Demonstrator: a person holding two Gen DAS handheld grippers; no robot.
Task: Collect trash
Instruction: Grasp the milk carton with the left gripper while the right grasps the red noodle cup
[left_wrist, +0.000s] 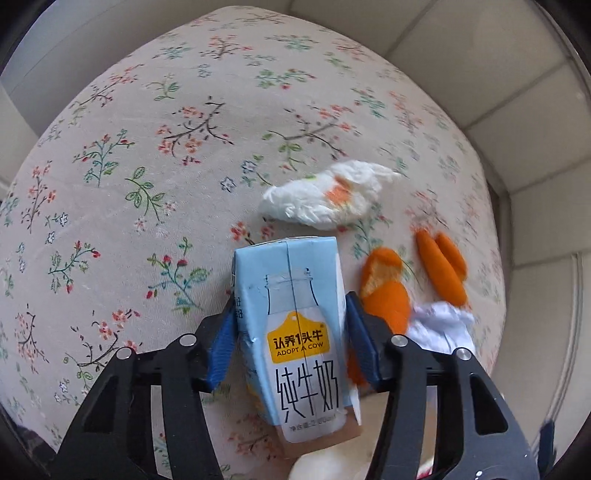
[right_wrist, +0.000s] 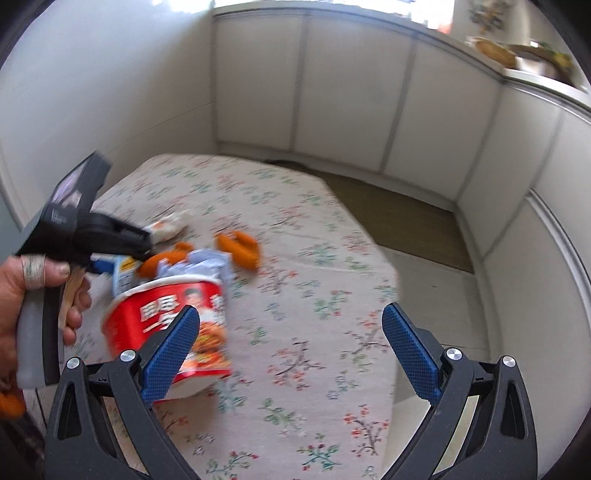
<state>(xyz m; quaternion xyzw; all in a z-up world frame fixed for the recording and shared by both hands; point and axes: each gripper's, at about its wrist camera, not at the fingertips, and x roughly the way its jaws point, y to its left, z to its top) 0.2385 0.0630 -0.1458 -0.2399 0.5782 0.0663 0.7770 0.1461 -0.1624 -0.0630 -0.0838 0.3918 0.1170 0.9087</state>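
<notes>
Floral cloth (left_wrist: 147, 122) covers the table, and most of the rubbish lies on it uncollected, so we judge the task to be at an early stage. We see no bin or bag in either view; where the trash is to go cannot be told.

The left gripper (left_wrist: 291, 325) straddles a pale blue milk carton (left_wrist: 295, 295), its blue pads against the carton's two sides; we read this as a grip on it. The carton is near the table's near edge; whether it is lifted clear we cannot tell.

Beside it lie orange peel pieces (left_wrist: 388, 291), a further pair of peels (left_wrist: 441, 266), a crumpled white tissue (left_wrist: 325, 195) with an orange stain, and a wad of white paper (left_wrist: 439, 325).

The right gripper (right_wrist: 291, 343) stands wide open and empty above the cloth. Just left of it sits a red instant-noodle cup (right_wrist: 166, 314), which appears to hold crumpled paper at its mouth, though blur limits certainty. The carton's contents are not visible.
</notes>
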